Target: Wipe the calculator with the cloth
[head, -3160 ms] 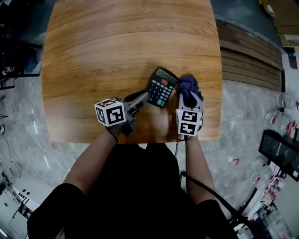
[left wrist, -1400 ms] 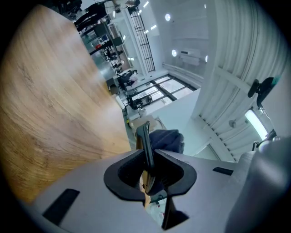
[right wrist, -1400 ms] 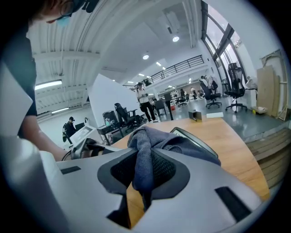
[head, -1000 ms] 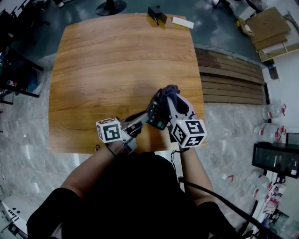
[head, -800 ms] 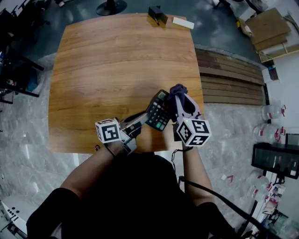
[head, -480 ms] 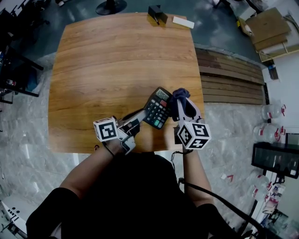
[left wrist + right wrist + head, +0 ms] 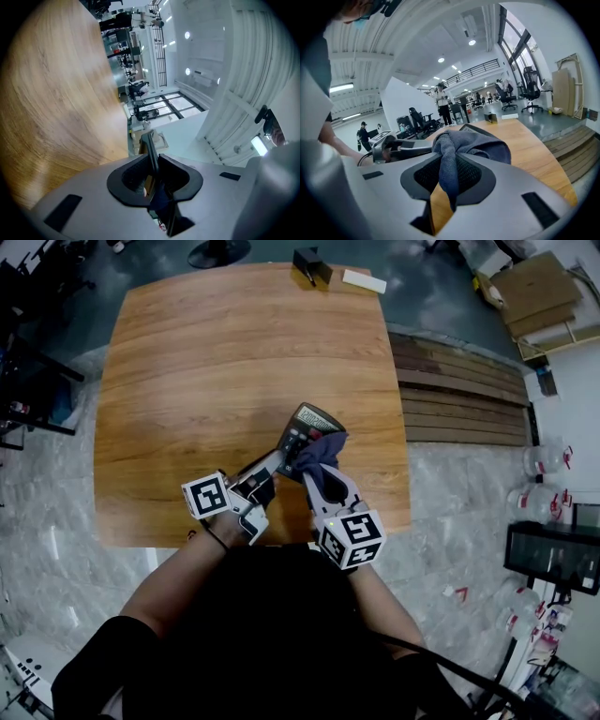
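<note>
A black calculator [image 7: 302, 426] is held tilted above the wooden table [image 7: 206, 362]. My left gripper [image 7: 274, 461] is shut on its near edge. In the left gripper view the calculator [image 7: 150, 146] runs edge-on between the pads of that gripper [image 7: 153, 183]. A dark blue cloth [image 7: 320, 450] lies against the calculator's lower keys, with my right gripper [image 7: 317, 472] shut on it. In the right gripper view the cloth [image 7: 461, 144] bunches out of the jaws of that gripper [image 7: 451, 180]. The calculator's top edge [image 7: 474, 130] shows just behind the cloth, and the left gripper [image 7: 396, 147] is at the left.
A small dark box [image 7: 309, 264] and a white block [image 7: 364, 280] sit at the table's far edge. Wooden planks [image 7: 459, 381] lie on the floor to the right, with cardboard boxes [image 7: 534, 282] beyond. The table's near edge is just under both grippers.
The right gripper took the cloth off to the calculator's right side, then swept it back left and nearer onto the keys. The left gripper and calculator drifted slightly left.
</note>
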Demonstrator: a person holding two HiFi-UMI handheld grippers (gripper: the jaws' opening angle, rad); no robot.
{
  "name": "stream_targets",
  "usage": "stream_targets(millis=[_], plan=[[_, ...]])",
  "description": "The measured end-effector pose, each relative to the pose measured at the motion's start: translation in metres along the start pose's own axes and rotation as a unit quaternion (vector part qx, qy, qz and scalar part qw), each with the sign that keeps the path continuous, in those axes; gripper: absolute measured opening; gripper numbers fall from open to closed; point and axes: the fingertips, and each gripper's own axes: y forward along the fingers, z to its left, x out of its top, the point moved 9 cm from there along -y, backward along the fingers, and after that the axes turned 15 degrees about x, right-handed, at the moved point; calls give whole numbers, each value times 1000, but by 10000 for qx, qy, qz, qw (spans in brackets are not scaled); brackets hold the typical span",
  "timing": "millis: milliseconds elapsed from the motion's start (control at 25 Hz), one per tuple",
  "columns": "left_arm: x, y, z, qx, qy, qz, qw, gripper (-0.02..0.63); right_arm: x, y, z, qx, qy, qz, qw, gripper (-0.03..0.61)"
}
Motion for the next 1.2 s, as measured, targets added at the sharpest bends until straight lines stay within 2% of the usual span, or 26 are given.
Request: stream_targets(millis=[240, 440, 600, 800, 1080, 1200], plan=[[1, 5, -1, -59, 106, 25, 9999, 75, -3, 9, 29, 707, -31, 121, 9974, 71], [-4, 6, -1, -192, 153, 135, 9996, 75, 4, 10, 25, 746, 12, -83, 9972, 71], [-9, 3, -5, -269, 354, 282, 9986, 75, 16, 7, 9, 493, 5, -273, 9984, 71], [-20, 4, -14, -357, 723, 515, 9954, 75, 38, 3, -25, -46, -103, -508, 9986, 71], [-16, 3, -18, -436, 637, 494, 9958, 75, 60, -18, -68, -881, -135, -810, 9927, 71], [-10, 1, -17, -487, 491, 371, 9969, 75, 58, -28, -77, -1036, -34, -891, 9906, 71]])
